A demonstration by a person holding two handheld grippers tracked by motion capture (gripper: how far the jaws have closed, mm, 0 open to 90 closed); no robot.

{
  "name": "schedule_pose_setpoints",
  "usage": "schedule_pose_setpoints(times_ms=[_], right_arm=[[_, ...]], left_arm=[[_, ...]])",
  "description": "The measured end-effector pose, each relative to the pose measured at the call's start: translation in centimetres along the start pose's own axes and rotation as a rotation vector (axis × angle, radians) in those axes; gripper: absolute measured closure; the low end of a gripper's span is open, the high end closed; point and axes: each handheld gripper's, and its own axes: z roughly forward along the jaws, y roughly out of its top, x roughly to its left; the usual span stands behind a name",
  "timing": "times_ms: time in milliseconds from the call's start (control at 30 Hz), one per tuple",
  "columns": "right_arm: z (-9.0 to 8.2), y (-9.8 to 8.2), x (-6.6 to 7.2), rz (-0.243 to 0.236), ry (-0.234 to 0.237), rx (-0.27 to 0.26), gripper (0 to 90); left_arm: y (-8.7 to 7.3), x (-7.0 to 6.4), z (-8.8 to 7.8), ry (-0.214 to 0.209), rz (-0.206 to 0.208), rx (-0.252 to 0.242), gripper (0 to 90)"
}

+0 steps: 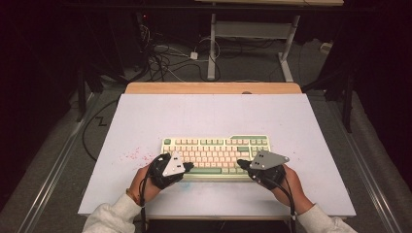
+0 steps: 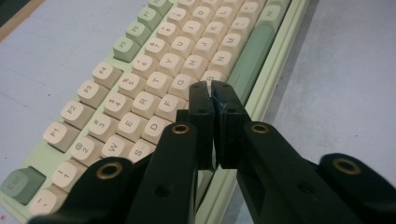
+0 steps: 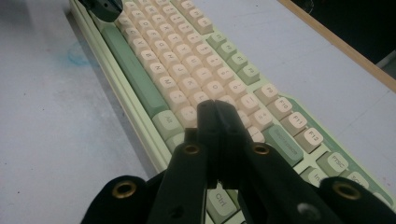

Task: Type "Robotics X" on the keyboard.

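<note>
I am looking at a big pale grey table (image 1: 145, 116). A green plastic keyboard with cream keys (image 1: 214, 151) is lying near its front edge. My left gripper (image 2: 211, 87) and right gripper (image 3: 214, 106) are hovering over the keys, jaws closed on nothing.

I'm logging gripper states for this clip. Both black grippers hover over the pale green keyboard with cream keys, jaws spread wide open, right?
Not quite. Both grippers are over the pale green keyboard with cream keys, but their jaws are shut, not spread wide. The left gripper view shows the left gripper with its jaws pressed together and nothing between them, and the right gripper view shows the same for the right gripper.
</note>
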Motion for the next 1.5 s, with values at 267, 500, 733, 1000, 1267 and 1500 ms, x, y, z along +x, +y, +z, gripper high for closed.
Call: schedule_pose_setpoints(times_ms=[267, 500, 733, 1000, 1267, 1500], right_arm=[[0.0, 0.0, 0.0, 0.002, 0.001, 0.0, 90.0], [-0.1, 0.0, 0.0, 0.003, 0.001, -0.002, 90.0], [-0.5, 0.0, -0.4, 0.011, -0.012, -0.009, 90.0], [-0.7, 0.0, -0.6, 0.011, -0.018, -0.011, 90.0], [-0.7, -0.1, -0.9, 0.017, -0.027, -0.006, 90.0], [-0.5, -0.5, -1.4, 0.027, -0.036, 0.012, 90.0]], left_arm=[[-0.1, -0.1, 1.1, -0.002, 0.018, 0.048, 85.6], [0.0, 0.2, 0.8, 0.01, 0.004, 0.035, 86.5], [0.3, 0.7, -1.1, 0.034, -0.017, -0.031, 86.5], [-0.1, 1.3, -1.8, 0.045, -0.037, -0.047, 86.3], [-0.4, 1.6, -2.0, 0.057, -0.049, -0.046, 84.7], [-0.6, 1.9, -2.2, 0.064, -0.058, -0.044, 84.7]])
